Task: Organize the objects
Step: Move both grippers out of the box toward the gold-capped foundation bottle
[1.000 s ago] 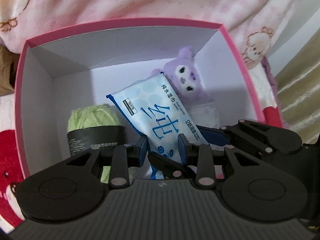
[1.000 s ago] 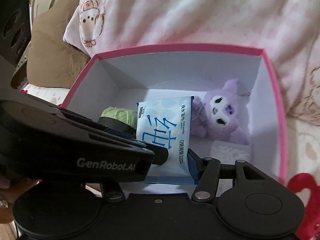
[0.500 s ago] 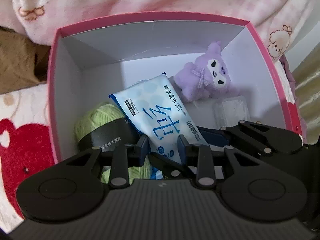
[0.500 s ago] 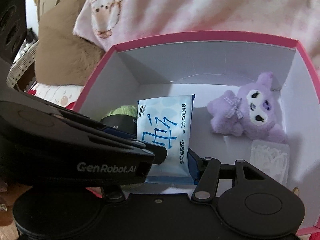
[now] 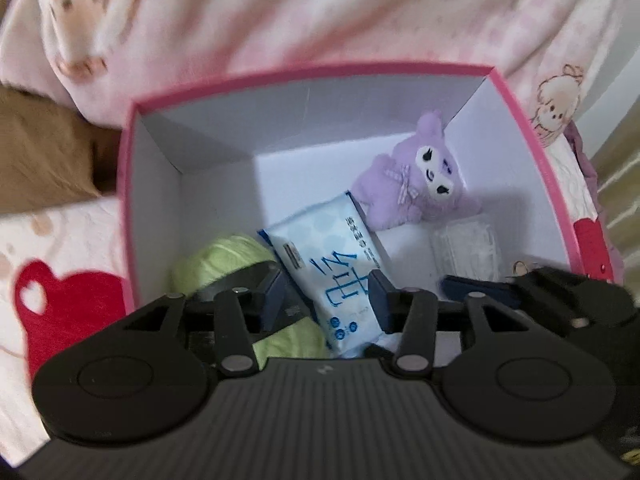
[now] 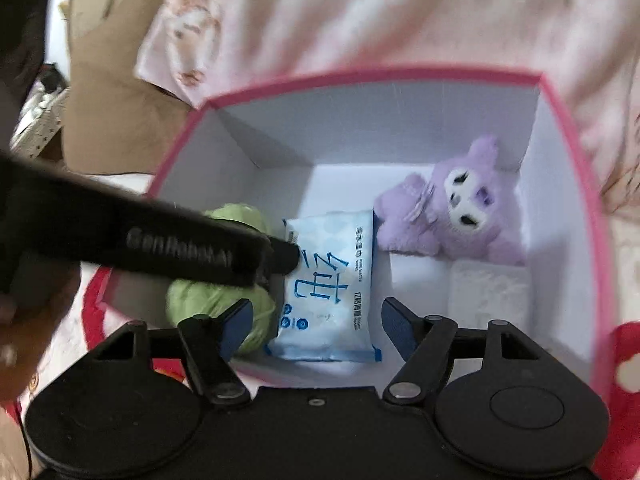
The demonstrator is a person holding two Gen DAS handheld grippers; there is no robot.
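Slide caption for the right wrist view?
Right gripper opening over blue-and-white wet wipes pack inside pink-rimmed box.

Right gripper, jaws opening, above a pink box; blue wipes pack lies between green yarn and purple plush, pads clear of it.

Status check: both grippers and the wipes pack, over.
Left gripper and right gripper both opening, clear of wipes pack. Pack lying inside pink box, between yarn and plush. Nothing blocking.
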